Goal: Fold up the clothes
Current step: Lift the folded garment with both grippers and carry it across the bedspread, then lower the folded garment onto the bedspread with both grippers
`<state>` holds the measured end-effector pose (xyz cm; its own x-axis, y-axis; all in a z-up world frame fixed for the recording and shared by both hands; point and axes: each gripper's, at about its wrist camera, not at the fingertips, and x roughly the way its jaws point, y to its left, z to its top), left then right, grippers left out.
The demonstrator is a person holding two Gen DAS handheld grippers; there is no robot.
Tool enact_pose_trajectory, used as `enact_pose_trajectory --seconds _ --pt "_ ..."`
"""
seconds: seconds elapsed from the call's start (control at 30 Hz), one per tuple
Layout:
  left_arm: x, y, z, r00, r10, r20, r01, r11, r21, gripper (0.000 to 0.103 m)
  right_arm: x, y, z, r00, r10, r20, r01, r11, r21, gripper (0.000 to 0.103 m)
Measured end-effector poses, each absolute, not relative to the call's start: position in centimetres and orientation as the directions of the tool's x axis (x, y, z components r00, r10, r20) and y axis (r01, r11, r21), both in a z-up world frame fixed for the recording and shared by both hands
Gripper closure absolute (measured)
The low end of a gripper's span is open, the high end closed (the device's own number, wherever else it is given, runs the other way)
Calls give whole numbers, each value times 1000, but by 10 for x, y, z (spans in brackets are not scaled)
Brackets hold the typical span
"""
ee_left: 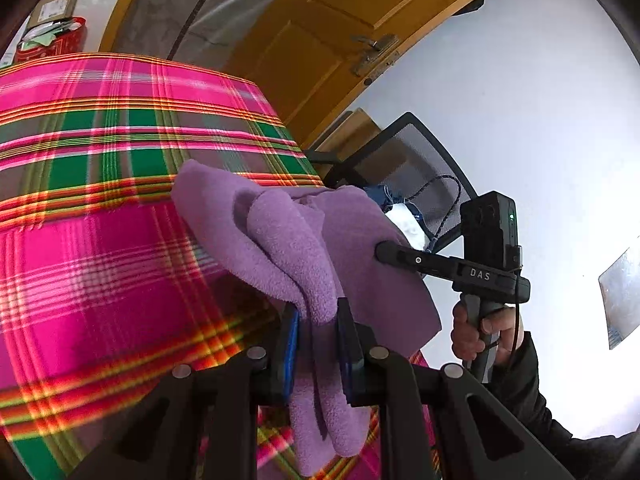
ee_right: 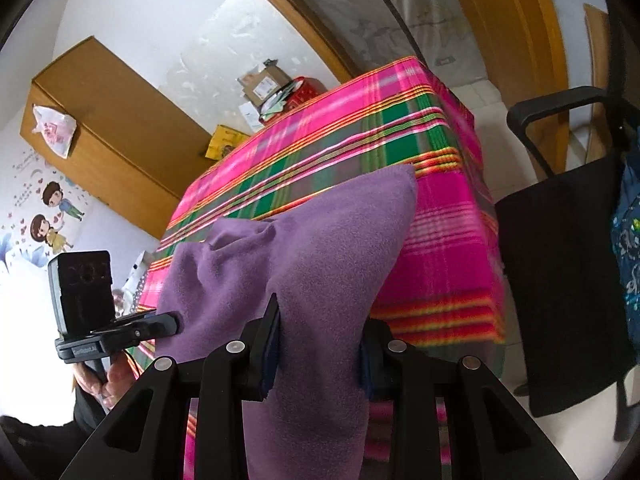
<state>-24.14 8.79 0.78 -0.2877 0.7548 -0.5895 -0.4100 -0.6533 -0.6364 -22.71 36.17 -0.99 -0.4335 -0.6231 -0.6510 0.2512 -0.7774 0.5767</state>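
Purple fleece garment [ee_left: 280, 232] hangs pinched in both left tool [ee_left: 318, 320] and right tool [ee_right: 320, 344] above plaid-covered table [ee_left: 100, 160].

white walls [ee_left: 500, 100], a yellow wooden door [ee_left: 320, 20], a wooden cupboard [ee_right: 112, 128], a black chair [ee_right: 560, 272], cartoon stickers [ee_right: 52, 216].

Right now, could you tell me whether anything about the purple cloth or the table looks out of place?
Nothing is damaged or spilled. The purple cloth is bunched rather than flat, pinched by the left gripper and the right gripper, its far corner over the plaid table. The fold looks uneven.
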Motion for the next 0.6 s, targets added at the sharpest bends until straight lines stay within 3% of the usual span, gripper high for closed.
enact_pose_trajectory --seconds 0.3,0.37,0.43,0.6 --pt "-242 68 -26 -265 746 -611 -353 -665 -658 85 -239 374 -29 -400 -636 -660 237 -768 595 68" --pt "-241 66 -33 -259 746 -614 -339 -665 -665 85 -237 377 -33 -400 -635 -661 220 -767 603 63" --pt "-242 63 -37 -256 751 -609 -330 -660 -675 84 -234 380 -36 -407 -624 -667 200 -773 602 50" --pt "-235 58 -29 -279 735 -618 -335 -678 -655 84 -211 383 -23 -489 -528 -694 166 -837 521 48"
